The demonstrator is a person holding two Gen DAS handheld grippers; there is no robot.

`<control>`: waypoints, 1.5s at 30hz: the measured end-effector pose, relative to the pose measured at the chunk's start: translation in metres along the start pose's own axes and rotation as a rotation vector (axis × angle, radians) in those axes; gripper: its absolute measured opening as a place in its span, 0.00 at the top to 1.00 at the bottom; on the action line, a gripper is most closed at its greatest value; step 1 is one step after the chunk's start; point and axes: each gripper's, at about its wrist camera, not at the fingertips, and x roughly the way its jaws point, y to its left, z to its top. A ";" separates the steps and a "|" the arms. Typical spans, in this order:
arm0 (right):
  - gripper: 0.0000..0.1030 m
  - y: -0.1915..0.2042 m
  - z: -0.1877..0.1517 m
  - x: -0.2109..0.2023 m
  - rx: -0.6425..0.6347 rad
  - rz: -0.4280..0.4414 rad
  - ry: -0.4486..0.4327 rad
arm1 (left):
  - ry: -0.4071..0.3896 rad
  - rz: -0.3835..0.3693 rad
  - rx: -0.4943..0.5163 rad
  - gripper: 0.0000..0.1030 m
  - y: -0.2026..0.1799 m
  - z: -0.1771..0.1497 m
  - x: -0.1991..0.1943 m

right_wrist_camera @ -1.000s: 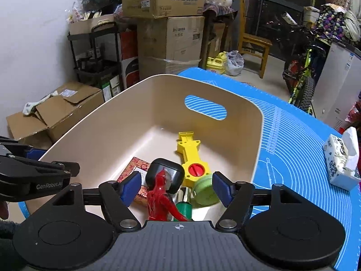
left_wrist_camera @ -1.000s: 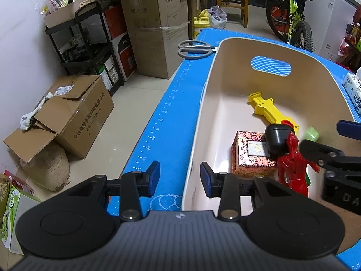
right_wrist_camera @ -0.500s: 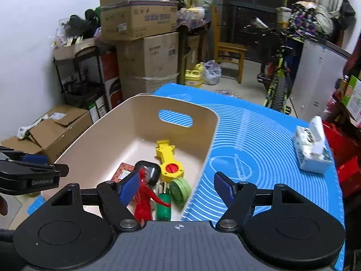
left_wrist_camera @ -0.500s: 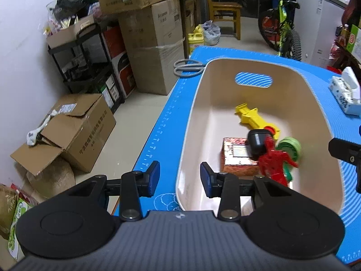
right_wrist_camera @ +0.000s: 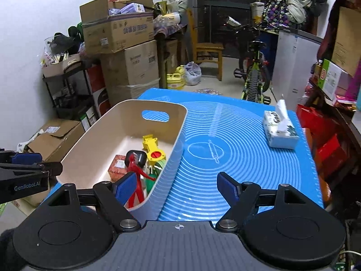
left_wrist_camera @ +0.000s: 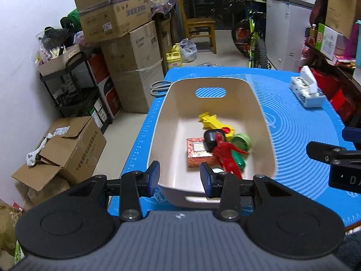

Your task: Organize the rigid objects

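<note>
A beige bin stands on the blue mat. Inside lie a red figure, a black case, a patterned red box, a yellow toy and green pieces. My left gripper is open and empty, held back above the bin's near left corner. My right gripper is open and empty above the bin's near right rim and the mat.
Grey scissors lie on the mat left of the bin's far end. A tissue box sits at the mat's far right. Cardboard boxes, a black shelf rack, a chair and a bicycle stand beyond the table.
Both grippers have pulled back and up from the bin, so it looks smaller and farther. The objects in the bin have not moved.
</note>
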 end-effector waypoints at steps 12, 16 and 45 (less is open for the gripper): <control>0.19 -0.004 -0.028 -0.067 0.029 -0.021 -0.018 | -0.022 -0.036 0.008 0.59 -0.010 -0.024 -0.051; 0.19 -0.006 -0.038 -0.081 0.041 -0.024 -0.021 | -0.032 -0.041 0.016 0.59 -0.013 -0.033 -0.064; 0.18 -0.018 -0.087 -0.154 0.094 -0.080 -0.044 | -0.069 -0.089 0.040 0.59 -0.031 -0.062 -0.120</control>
